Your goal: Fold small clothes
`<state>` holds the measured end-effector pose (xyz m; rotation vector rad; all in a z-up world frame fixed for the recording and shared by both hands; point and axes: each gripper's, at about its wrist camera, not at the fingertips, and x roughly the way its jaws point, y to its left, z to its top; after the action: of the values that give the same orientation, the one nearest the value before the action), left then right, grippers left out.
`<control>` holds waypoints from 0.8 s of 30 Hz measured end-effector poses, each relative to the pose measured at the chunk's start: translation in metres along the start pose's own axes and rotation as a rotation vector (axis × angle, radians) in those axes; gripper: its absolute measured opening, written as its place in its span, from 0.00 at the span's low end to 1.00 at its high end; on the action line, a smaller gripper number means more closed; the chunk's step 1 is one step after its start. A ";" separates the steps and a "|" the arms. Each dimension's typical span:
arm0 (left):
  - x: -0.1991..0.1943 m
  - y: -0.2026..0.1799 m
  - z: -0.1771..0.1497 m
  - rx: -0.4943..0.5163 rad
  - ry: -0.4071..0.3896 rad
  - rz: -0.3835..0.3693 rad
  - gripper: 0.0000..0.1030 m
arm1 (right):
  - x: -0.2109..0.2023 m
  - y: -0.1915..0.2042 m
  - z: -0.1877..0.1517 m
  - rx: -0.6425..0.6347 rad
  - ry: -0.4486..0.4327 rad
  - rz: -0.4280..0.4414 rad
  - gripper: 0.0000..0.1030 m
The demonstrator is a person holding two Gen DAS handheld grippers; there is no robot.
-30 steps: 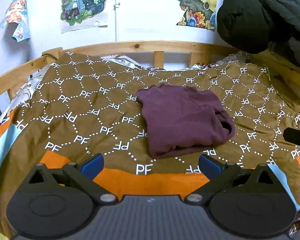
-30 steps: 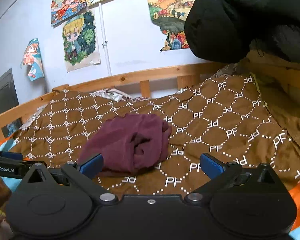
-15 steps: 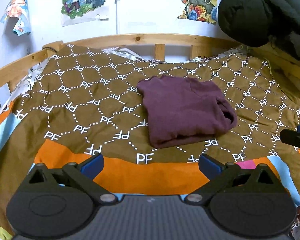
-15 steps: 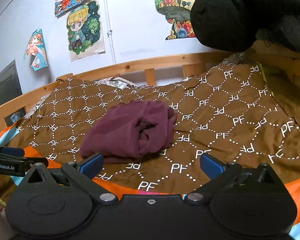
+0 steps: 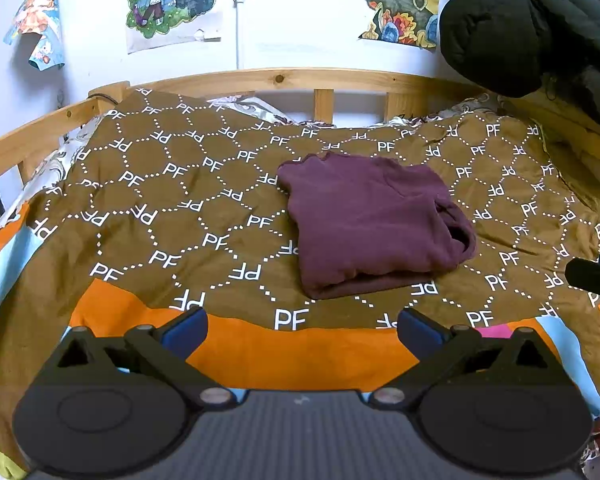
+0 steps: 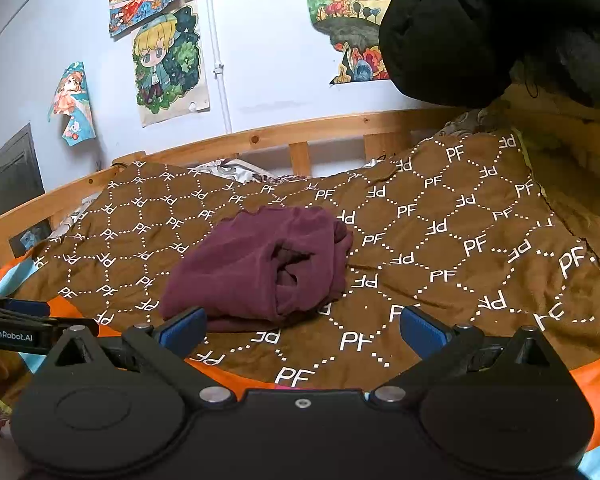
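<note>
The purple top point(image 5: 374, 220) is laid folded in the middle of the brown blanket point(image 5: 172, 208). The left claw point(image 5: 302, 326) and right claw point(image 6: 302, 326) are held wide, with nothing in them. The fold could be pulled loose if its open side is bumped. The layers inside cannot be seen.

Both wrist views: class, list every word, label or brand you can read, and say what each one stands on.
"PF": repeated in white all over the brown blanket, some copies mirrored.
"GenRobot.AI": white lettering on the black body of the left claw, seen in the right wrist view.
The wall posters show drawings only; no readable words.
</note>
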<state>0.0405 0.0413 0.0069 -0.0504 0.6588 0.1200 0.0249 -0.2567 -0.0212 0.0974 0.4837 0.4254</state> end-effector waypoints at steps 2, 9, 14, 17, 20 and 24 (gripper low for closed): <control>0.000 0.000 0.000 0.002 -0.003 -0.001 1.00 | 0.000 0.000 0.000 0.001 0.001 0.000 0.99; -0.001 -0.001 0.001 0.001 -0.007 -0.002 1.00 | -0.001 -0.001 0.000 0.004 0.001 -0.001 0.99; -0.001 -0.002 0.001 0.003 -0.008 0.001 1.00 | -0.001 -0.001 0.000 0.004 0.001 0.000 0.99; -0.001 -0.002 0.001 0.002 -0.007 0.000 1.00 | -0.001 -0.001 0.000 0.004 0.001 0.000 0.99; -0.001 -0.002 0.001 0.001 -0.006 0.000 1.00 | -0.001 -0.001 0.000 0.004 0.001 -0.001 0.99; -0.001 -0.002 0.001 0.000 -0.006 0.000 1.00 | -0.001 -0.001 0.000 0.005 0.001 -0.002 0.99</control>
<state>0.0404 0.0389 0.0079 -0.0501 0.6533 0.1202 0.0245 -0.2580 -0.0209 0.1017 0.4863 0.4220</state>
